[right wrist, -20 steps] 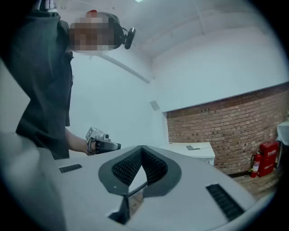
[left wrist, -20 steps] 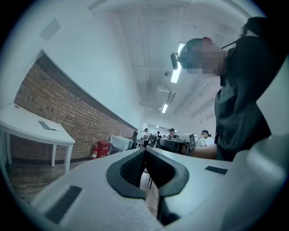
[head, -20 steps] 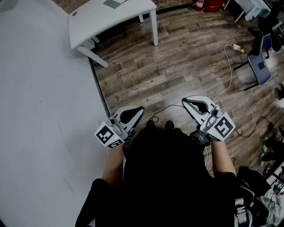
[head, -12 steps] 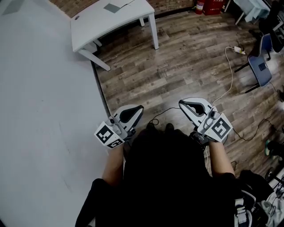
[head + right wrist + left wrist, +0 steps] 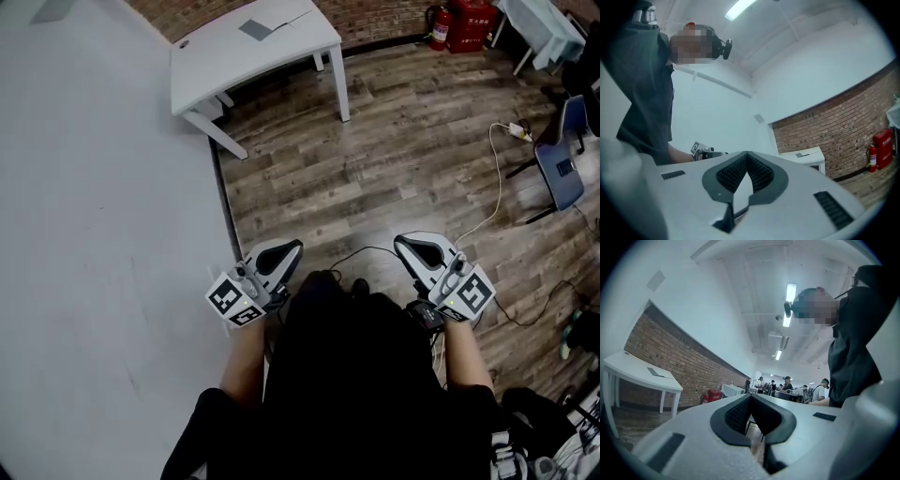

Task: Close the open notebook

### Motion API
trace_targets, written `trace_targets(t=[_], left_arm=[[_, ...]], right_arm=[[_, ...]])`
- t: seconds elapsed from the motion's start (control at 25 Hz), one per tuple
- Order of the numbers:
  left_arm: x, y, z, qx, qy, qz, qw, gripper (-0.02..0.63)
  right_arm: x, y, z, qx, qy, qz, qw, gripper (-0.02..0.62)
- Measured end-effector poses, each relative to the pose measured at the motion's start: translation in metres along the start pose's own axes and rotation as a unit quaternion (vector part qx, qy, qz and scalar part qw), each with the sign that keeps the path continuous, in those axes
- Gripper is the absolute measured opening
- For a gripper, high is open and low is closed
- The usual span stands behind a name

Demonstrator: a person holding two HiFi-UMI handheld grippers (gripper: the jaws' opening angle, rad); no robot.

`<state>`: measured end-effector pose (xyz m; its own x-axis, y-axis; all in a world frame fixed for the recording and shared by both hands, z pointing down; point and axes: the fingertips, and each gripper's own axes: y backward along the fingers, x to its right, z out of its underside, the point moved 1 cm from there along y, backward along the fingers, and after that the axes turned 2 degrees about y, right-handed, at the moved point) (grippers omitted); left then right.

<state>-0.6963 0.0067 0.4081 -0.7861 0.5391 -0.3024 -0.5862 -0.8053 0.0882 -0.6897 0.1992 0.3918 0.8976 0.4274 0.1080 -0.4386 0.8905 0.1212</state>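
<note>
A white table [image 5: 225, 58] stands at the far end of the wooden floor, well ahead of me. On it lies a flat grey thing [image 5: 255, 28], too small to tell whether it is the notebook or whether it is open. The same table [image 5: 628, 373] and flat thing [image 5: 655, 372] show at the left of the left gripper view. In the right gripper view the table [image 5: 806, 157] stands by the brick wall. My left gripper [image 5: 292, 246] [image 5: 750, 396] is held in front of the body, shut and empty. My right gripper [image 5: 403, 242] [image 5: 746, 153] is level with it, tips together, empty.
A pale grey surface [image 5: 94, 234] fills the left of the head view. Red fire extinguishers [image 5: 464, 23] stand by the brick wall. A blue chair [image 5: 562, 169] and a white cable [image 5: 497, 178] are at the right, and a black cable [image 5: 347, 255] lies near my feet. Several people [image 5: 787, 385] sit far off.
The head view has shifted: the white table and the floor now sit lower and further right in it. Both grippers stay shut in front of the body, slightly lower in the frame.
</note>
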Motion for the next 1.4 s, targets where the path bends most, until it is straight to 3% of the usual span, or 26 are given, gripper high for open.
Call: trace_targets(t=[0.2,0.48,0.72,0.96,1.4], left_arm=[[-0.017,0.004,0.003,-0.004,0.020,-0.011,0.9997,0.015],[-0.063,-0.036,0.008,0.000,0.049,0.011,0.9987,0.015],[-0.141,-0.073,0.004,0.007,0.083,0.015,0.9964,0.015],[-0.228,-0.115,-0.030,0.030,0.089,0.022,0.9954,0.015],[-0.313,-0.185,-0.035,0.022,0.119,0.020,0.9924,0.015]], right_arm=[[0.015,-0.010,0.004,-0.007,-0.009,0.004,1.000,0.006],[0.063,-0.036,0.006,-0.030,-0.017,0.015,0.999,0.006],[0.132,-0.080,0.014,-0.065,-0.035,0.025,0.997,0.006],[0.201,-0.144,0.009,-0.093,-0.040,0.019,0.995,0.006],[0.324,-0.179,0.005,-0.094,-0.042,0.021,0.994,0.006]])
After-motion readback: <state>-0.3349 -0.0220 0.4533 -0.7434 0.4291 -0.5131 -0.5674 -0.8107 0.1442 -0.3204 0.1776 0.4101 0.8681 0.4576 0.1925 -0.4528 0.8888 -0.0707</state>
